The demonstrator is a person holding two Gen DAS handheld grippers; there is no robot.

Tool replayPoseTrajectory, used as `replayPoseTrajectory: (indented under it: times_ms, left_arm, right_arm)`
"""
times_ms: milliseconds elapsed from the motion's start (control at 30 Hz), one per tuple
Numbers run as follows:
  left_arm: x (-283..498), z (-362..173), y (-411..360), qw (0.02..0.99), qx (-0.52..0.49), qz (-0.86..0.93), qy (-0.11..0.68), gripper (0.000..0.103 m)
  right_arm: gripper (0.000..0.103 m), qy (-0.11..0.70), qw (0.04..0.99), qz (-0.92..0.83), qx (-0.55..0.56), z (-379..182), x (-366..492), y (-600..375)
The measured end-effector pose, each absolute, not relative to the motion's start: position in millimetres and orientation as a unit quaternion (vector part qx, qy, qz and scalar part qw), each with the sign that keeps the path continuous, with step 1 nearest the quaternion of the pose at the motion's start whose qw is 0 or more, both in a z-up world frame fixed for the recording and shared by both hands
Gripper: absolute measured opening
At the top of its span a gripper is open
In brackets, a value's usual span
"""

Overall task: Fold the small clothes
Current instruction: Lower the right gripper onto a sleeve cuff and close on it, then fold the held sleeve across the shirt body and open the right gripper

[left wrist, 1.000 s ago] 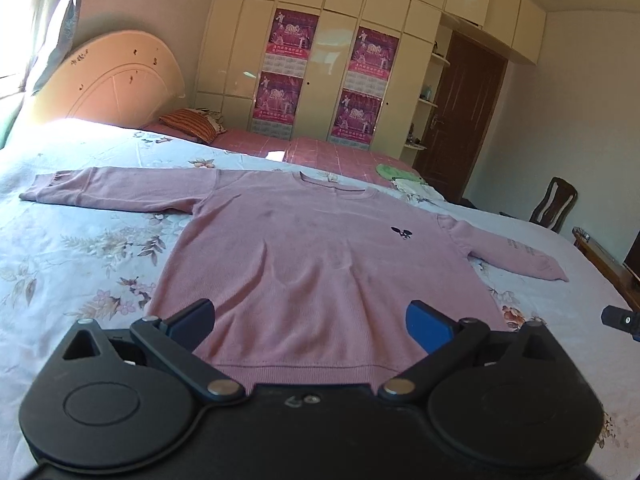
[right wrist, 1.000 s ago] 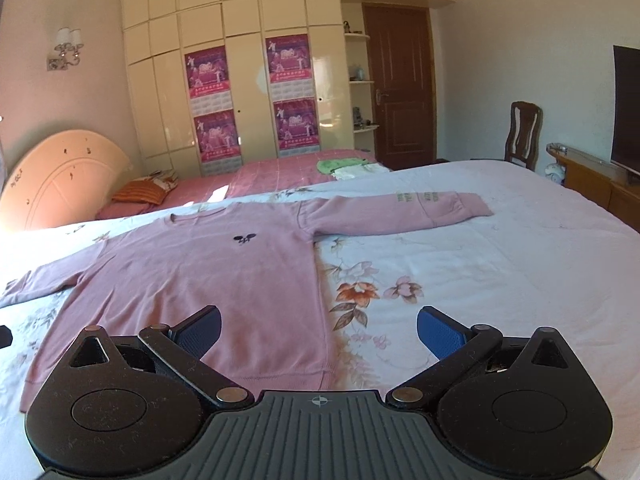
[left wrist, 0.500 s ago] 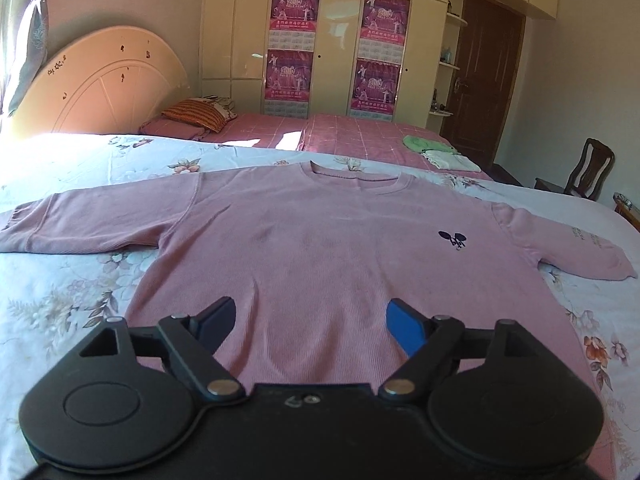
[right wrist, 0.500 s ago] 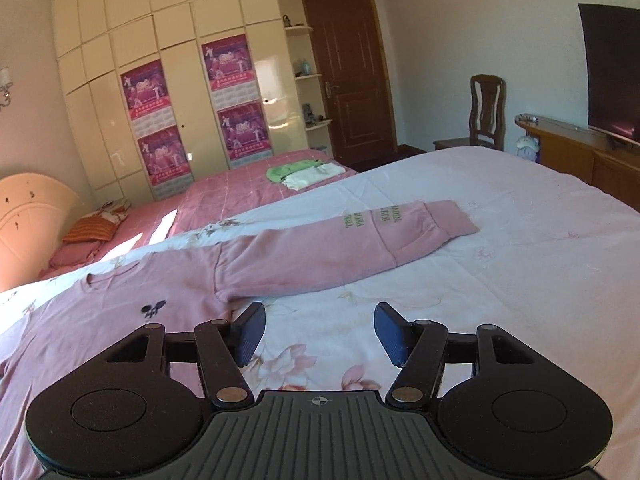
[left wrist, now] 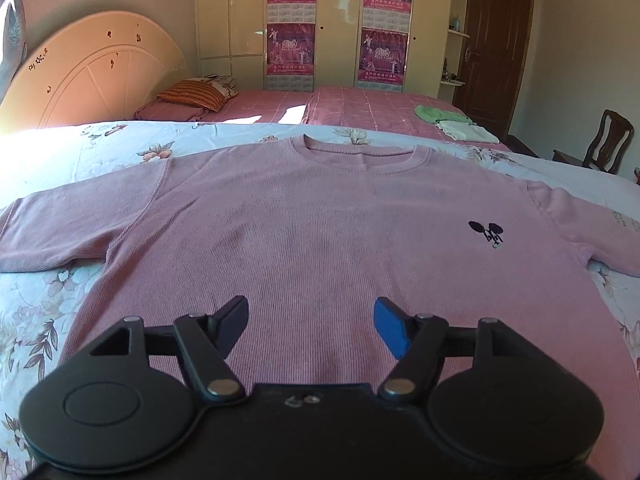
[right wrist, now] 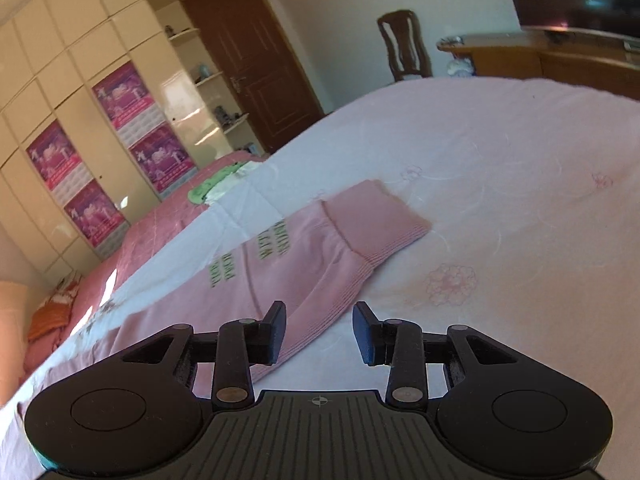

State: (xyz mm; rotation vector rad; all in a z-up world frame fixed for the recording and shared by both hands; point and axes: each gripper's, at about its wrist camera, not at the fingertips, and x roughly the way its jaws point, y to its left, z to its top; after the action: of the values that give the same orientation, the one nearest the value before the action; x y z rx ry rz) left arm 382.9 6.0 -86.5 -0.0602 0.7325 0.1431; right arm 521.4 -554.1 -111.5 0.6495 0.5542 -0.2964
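Observation:
A pink long-sleeved sweater (left wrist: 312, 232) lies flat, front up, on the floral bedsheet (left wrist: 48, 304), sleeves spread to both sides. My left gripper (left wrist: 310, 326) is open and empty, hovering over the sweater's lower body. In the right wrist view the sweater's right sleeve (right wrist: 280, 264) with green lettering and its ribbed cuff (right wrist: 376, 220) lie on the sheet. My right gripper (right wrist: 319, 332) is open and empty, just above the sleeve's near edge, short of the cuff.
A second bed with a pink cover (left wrist: 360, 106) lies beyond, with folded green and white clothes (left wrist: 456, 122) and a striped pillow (left wrist: 192, 94). A wardrobe wall (left wrist: 340, 20), a brown door (left wrist: 496, 40), a wooden chair (left wrist: 608, 140) and a wooden TV cabinet (right wrist: 540, 60) stand around.
My left gripper moved forward over the sweater's body. My right gripper swung right and down towards the right sleeve and cuff, and its jaws narrowed.

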Motion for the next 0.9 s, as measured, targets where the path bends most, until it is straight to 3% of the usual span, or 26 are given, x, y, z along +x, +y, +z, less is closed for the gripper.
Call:
replayPoseTrajectory:
  times_ms: [200, 267, 300, 433, 467, 533, 633, 900]
  left_arm:
    - [395, -100, 14, 0.919, -0.025, 0.083, 0.384, 0.068]
    - [400, -101, 17, 0.916, -0.028, 0.087, 0.391, 0.068]
    - [402, -101, 18, 0.915, -0.028, 0.088, 0.392, 0.068]
    - [407, -95, 19, 0.92, -0.021, 0.089, 0.38, 0.074]
    - [408, -96, 19, 0.92, -0.021, 0.09, 0.381, 0.076]
    - [411, -97, 21, 0.918, -0.025, 0.09, 0.385, 0.076]
    - [410, -100, 27, 0.914, -0.034, 0.087, 0.395, 0.081]
    - [397, -100, 47, 0.91, -0.038, 0.088, 0.403, 0.08]
  right_arm:
    - [0.036, 0.252, 0.882, -0.141, 0.373, -122, 530, -592]
    - [0.011, 0.263, 0.888, -0.138, 0.35, -117, 531, -590]
    - [0.008, 0.265, 0.892, -0.137, 0.34, -113, 530, -591]
    - [0.008, 0.22, 0.935, -0.129, 0.246, -86, 513, -582]
    - [0.008, 0.24, 0.934, -0.142, 0.224, -90, 514, -581]
    - [0.008, 0.279, 0.92, -0.151, 0.231, -101, 517, -587]
    - [0.008, 0.272, 0.93, -0.146, 0.198, -93, 507, -576]
    - [0.008, 0.266, 0.943, -0.11, 0.164, -67, 501, -535]
